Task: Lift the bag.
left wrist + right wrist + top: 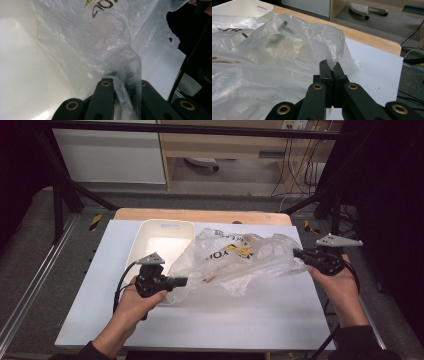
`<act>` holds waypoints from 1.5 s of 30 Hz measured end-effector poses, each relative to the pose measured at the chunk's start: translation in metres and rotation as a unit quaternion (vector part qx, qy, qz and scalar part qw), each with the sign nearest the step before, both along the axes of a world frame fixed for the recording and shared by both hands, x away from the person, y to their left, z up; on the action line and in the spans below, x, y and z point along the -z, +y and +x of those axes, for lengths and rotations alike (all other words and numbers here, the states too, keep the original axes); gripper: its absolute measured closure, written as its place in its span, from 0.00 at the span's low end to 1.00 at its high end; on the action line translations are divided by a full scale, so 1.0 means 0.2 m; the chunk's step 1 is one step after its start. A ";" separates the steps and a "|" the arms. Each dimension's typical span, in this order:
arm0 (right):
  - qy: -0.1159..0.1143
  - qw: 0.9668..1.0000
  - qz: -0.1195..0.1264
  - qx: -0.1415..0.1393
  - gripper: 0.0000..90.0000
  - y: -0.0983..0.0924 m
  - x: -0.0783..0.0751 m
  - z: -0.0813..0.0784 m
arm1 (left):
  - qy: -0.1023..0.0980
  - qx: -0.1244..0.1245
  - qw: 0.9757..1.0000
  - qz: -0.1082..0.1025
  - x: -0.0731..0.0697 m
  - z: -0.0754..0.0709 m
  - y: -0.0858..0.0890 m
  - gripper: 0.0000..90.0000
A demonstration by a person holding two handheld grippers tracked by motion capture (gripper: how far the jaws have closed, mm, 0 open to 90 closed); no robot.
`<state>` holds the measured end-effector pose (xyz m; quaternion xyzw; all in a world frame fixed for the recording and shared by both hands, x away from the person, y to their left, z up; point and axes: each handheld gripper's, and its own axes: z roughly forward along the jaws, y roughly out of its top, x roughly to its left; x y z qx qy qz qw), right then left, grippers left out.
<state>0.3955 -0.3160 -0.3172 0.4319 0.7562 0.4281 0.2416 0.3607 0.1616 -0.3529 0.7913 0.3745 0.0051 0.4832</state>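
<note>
Stretched wide across a white sheet (pixel 225 320) on a wooden tabletop (pixel 200 215): a clear plastic bag (pixel 235 260), pinched at both ends and pulled almost flat, probably to spread it or find its mouth. At the near-left corner, left gripper (pixel 182 281) clamped on a bunched fold of the film, jaws closed tight with the plastic gathered and twisted between them, as seen up close in the left gripper view (pixel 123 82). At the far-right end, right gripper (pixel 297 253) likewise closed, nipping a thin edge of the bag between its tips (pixel 332 68), so that the film rises from there in a loose, puffed tent (pixel 287 42). Held low over the table rather than lifted clear, with most of the bag resting on the sheet and its left part draped over the near rim of a white bin (pixel 150 227), which stands just behind and beside it with a cut-out handle at its far end; placed there, by the look of it, as the likely destination or source of the bag. Printed on the crumpled film, black lettering (pixel 220 254) reading in part "YO", beside a yellow mark (pixel 235 248); too creased and folded to read further. Repeated in the left gripper view, the same black strokes (pixel 100 5), cut off by the frame's top edge. No brand name legible anywhere else.
</note>
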 end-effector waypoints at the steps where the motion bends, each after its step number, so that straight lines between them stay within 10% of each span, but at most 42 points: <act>1: 0.002 1.000 0.001 0.000 1.00 0.00 0.02 -0.02 | 0.002 -0.001 1.000 -0.001 0.02 -0.02 0.00 1.00; 19: 0.076 0.997 -0.032 0.005 1.00 0.02 0.41 -0.25 | 0.025 0.010 0.999 0.038 0.33 -0.21 -0.05 1.00; 35: 0.126 0.991 -0.045 0.007 1.00 0.06 0.62 -0.33 | 0.016 0.003 0.997 0.077 0.45 -0.24 -0.03 1.00; 45: 0.108 0.994 -0.027 -0.003 0.69 0.09 0.61 -0.32 | -0.020 -0.038 0.995 0.085 0.42 -0.28 -0.01 0.55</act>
